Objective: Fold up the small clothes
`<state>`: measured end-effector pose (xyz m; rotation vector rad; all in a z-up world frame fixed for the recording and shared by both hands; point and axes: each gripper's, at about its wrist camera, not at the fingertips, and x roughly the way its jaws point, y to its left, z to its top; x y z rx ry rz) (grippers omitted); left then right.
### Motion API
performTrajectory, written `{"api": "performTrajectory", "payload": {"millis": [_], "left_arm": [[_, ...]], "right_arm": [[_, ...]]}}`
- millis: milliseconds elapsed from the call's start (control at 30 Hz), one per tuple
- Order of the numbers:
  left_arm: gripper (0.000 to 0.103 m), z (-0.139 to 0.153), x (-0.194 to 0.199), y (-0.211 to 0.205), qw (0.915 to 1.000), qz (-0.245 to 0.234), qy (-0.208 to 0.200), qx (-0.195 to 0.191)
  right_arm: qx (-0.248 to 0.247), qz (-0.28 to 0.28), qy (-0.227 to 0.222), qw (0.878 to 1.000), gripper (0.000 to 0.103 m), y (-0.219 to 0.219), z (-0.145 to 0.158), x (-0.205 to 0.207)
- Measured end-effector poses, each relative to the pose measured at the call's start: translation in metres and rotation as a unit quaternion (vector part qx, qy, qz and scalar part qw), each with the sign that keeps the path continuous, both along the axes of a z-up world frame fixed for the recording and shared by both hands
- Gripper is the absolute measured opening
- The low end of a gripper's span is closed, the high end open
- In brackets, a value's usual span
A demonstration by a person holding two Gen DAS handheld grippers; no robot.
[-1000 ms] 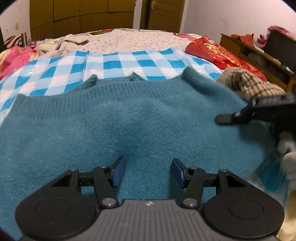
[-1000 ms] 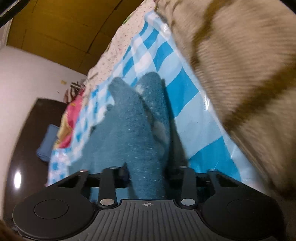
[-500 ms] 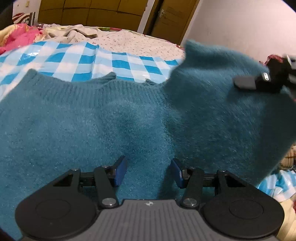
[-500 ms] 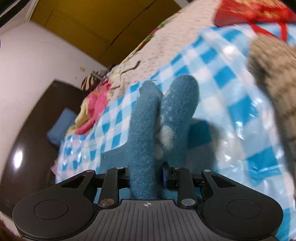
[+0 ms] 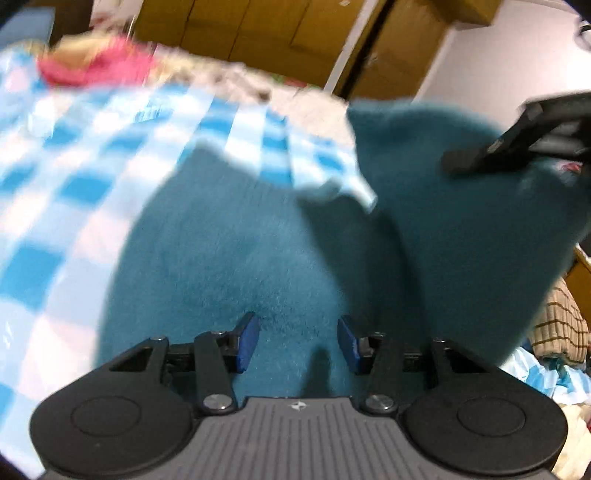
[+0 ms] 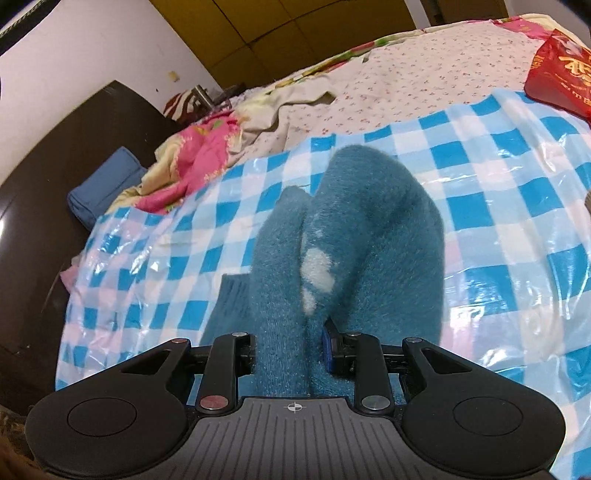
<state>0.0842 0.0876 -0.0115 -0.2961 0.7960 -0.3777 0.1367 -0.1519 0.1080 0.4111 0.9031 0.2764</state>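
A fluffy teal sweater lies on a blue-and-white checked plastic sheet spread over the bed. My left gripper hangs low over the sweater's near part. Its jaws are closing, the fabric sits in the gap, and the blue pads stand apart from it. My right gripper is shut on a bunched fold of the sweater and holds it up above the sheet. The left wrist view shows that gripper at the upper right, with the sweater's right side raised under it.
A beige striped garment lies at the bed's right edge. A red bag, a pink quilt and a blue pillow sit beyond the sheet. A dark headboard and brown wardrobe doors close off the far side.
The right gripper has risen and swung leftward, lifting the sweater's right side off the sheet. The left gripper has slid left over the sweater and rolled, its jaws a little narrower.
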Motion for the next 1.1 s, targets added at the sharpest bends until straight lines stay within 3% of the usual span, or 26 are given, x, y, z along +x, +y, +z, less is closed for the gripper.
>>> {"api": "performTrajectory", "payload": {"millis": [133,467,700,833,1000,1100], "left_arm": [[0.055,-0.004,0.004,-0.003,0.9999,-0.009,0.005,-0.009],[0.049,-0.011,0.007,0.013,0.9983,0.003,0.027,-0.051],[0.052,0.003,-0.033,0.042,0.9951,0.037,0.027,-0.088],[0.054,0.016,-0.069,0.059,0.9941,0.075,0.011,-0.077],[0.058,0.045,-0.101,0.076,0.9897,0.110,-0.034,-0.085],[0.061,0.067,-0.104,0.065,0.9876,0.107,-0.083,-0.080]], "right_arm": [[-0.010,0.010,0.001,1.000,0.026,0.030,0.000,0.001],[-0.044,0.055,0.020,0.997,0.026,0.120,-0.038,0.021],[-0.036,0.080,0.032,0.996,0.036,0.133,-0.047,0.023],[-0.027,0.115,0.029,0.993,0.053,0.138,-0.048,0.016],[0.069,0.149,0.047,0.985,0.053,0.123,-0.036,0.015],[0.031,0.134,0.000,0.990,0.053,0.109,-0.016,0.017]]}}
